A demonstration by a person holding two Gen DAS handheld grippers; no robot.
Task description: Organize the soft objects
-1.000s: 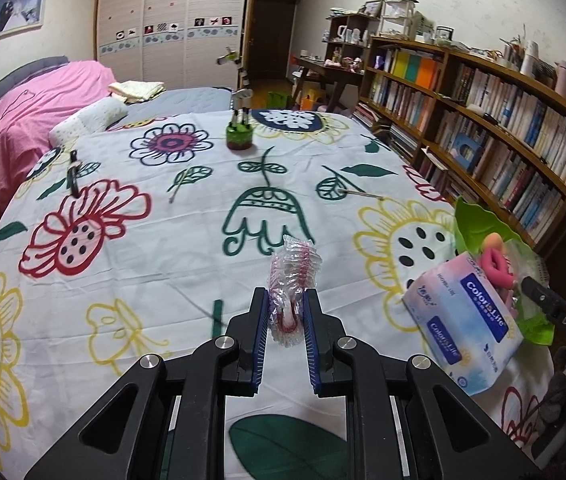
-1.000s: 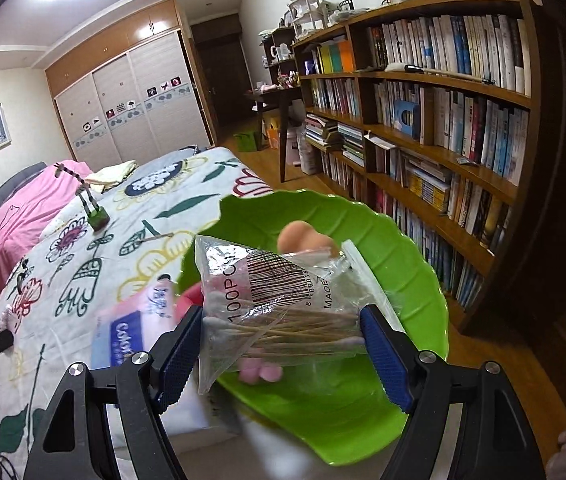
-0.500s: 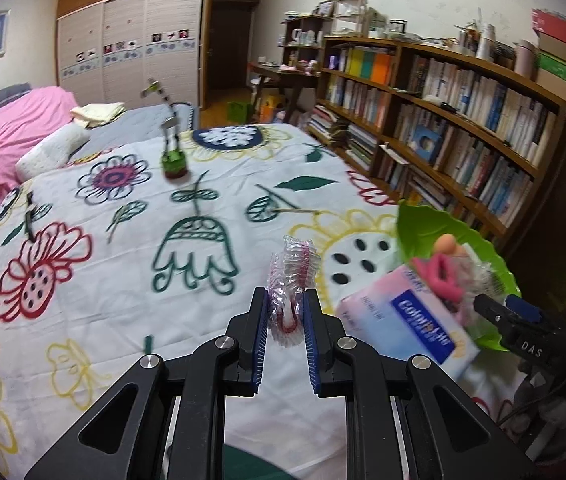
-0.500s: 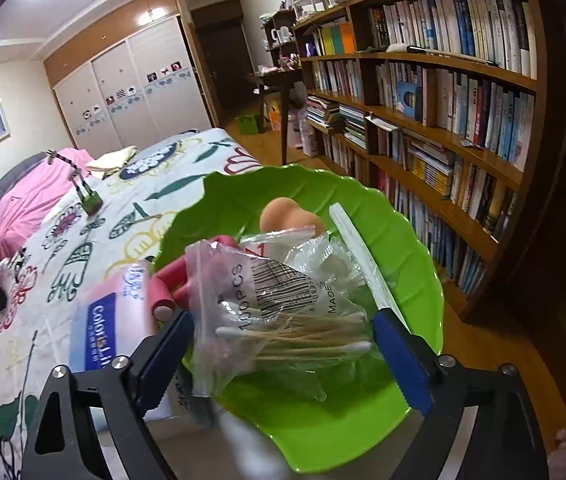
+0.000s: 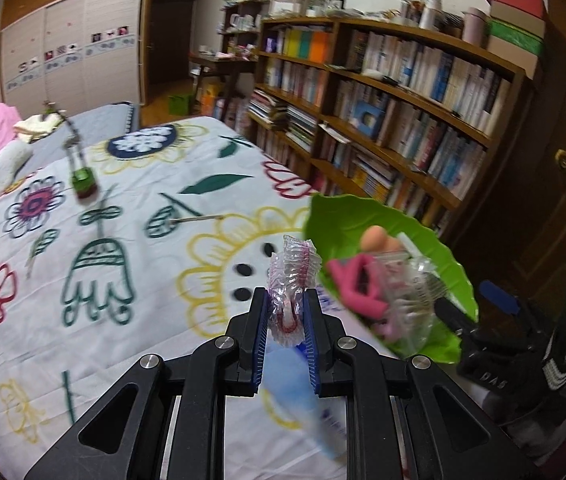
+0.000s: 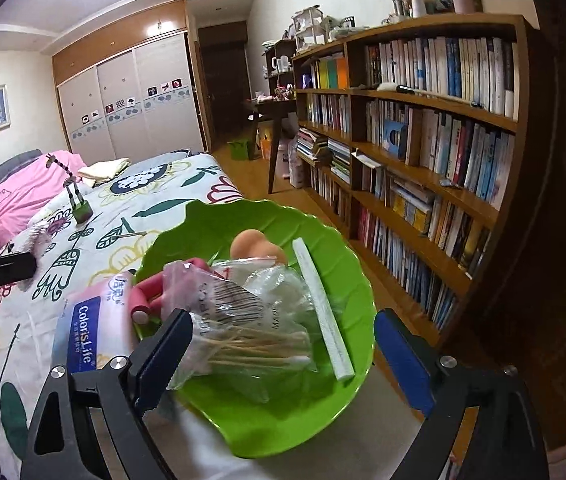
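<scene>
My left gripper is shut on a crinkled clear-and-pink plastic bundle, held above the flowered bedspread just left of the green leaf-shaped tray. The tray holds a clear bag of cotton swabs, an orange sponge egg, a pink roller and a white strip. My right gripper is open wide, its fingers either side of the swab bag, not gripping it. A ColorisLife tissue pack lies against the tray's left rim.
The bed's right edge runs beside a wooden bookshelf. A small green-based giraffe figure stands farther up the bedspread. A thin stick lies mid-bed. A pink duvet and pillows lie at the far left.
My left gripper has carried the plastic bundle rightward to the tray. My right gripper has let go of the swab bag, opened wider and pulled back; the bag now lies in the tray.
</scene>
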